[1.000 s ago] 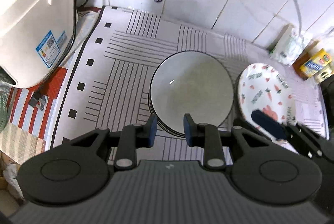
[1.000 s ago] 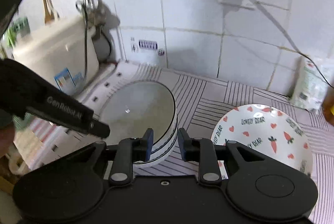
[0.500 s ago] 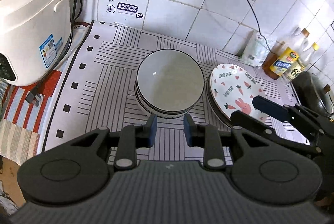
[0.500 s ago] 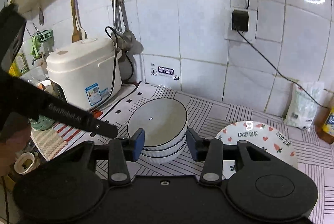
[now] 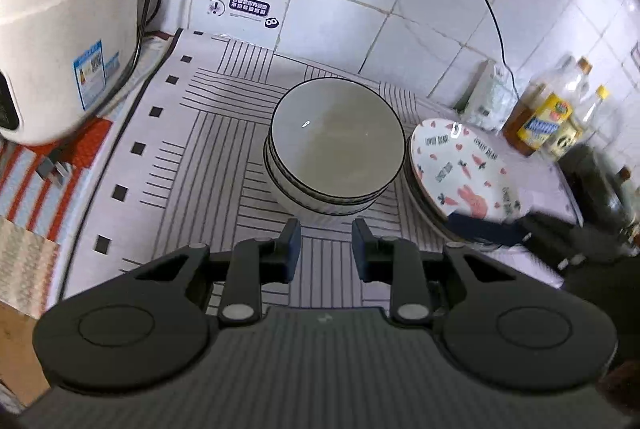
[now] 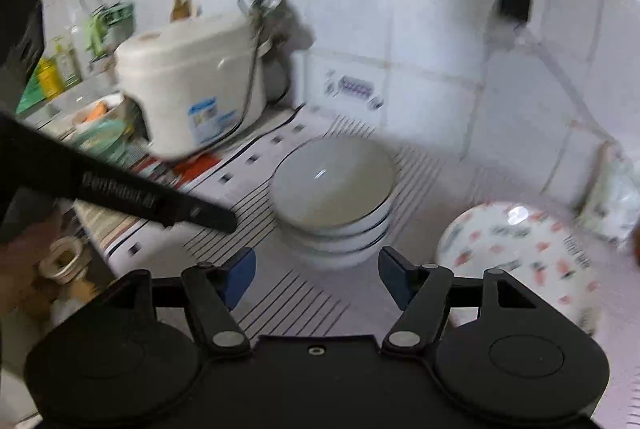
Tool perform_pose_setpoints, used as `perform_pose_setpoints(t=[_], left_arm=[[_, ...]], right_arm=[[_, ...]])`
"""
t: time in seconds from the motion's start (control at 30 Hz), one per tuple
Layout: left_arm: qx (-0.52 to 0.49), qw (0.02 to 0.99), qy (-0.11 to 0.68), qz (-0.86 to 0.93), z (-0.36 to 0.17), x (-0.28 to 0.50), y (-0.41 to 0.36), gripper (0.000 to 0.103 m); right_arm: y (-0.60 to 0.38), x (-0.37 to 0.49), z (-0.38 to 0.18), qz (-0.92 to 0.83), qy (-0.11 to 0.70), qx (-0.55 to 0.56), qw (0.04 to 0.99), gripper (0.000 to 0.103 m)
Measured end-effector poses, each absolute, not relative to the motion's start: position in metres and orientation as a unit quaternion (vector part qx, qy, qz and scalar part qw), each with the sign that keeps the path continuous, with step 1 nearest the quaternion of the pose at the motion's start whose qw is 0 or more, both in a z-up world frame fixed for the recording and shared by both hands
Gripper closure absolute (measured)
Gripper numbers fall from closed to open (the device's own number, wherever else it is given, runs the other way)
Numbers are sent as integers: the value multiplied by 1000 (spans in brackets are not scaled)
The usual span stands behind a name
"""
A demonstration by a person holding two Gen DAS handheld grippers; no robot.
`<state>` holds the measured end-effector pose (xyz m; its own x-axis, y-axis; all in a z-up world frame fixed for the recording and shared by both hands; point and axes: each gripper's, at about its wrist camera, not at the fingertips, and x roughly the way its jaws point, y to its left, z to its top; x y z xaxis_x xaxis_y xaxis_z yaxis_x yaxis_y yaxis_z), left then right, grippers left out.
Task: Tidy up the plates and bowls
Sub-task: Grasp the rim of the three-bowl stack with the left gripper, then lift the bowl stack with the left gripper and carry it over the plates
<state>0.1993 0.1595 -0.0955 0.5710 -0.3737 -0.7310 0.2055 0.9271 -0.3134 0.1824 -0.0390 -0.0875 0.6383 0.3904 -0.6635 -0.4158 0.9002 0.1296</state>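
On a striped cloth [image 5: 208, 133] spread over a kitchen bench, a stack of bowls [image 5: 334, 153] stands just left of a stack of plates [image 5: 460, 165] printed with carrots and a rabbit; in the left camera their rims look almost touching. A white rice cooker [image 5: 60, 29] sits at the far left, and bottles [image 5: 548, 113] crowd the far right corner.

The left claw [image 5: 325, 249] hangs near the bowls with only a narrow gap between its pads and nothing in it. The right claw [image 6: 316, 275] has just been opening its jaws; they stand wide, framing the bowl stack in its own view, and hold nothing. One of its fingers [image 5: 486, 227] reaches over the near rim of the plates in the left camera.

With both stacks apparently sorted, the main risk looks like a stray knock: a finger catching the plate rim could shove the plates into the bowls, or tip the tall bowl stack on the soft cloth.
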Motion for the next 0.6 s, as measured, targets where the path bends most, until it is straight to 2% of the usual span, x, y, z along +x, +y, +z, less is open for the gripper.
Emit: perform_pose_setpoints(t=[0.13, 0.33, 0.53, 0.6], left_arm=[[-118, 881, 424, -172, -102, 206, 162, 76], [-152, 891, 392, -172, -103, 221, 169, 66], [-153, 884, 416, -149, -122, 248, 169, 59], [-161, 879, 424, -150, -130, 256, 172, 53]], right_arm=[[-32, 186, -111, 229, 367, -16, 901, 29], [-24, 213, -154, 234, 393, 8, 889, 29], [-19, 231, -175, 209, 388, 17, 898, 27], [-19, 237, -181, 202, 389, 33, 898, 10]])
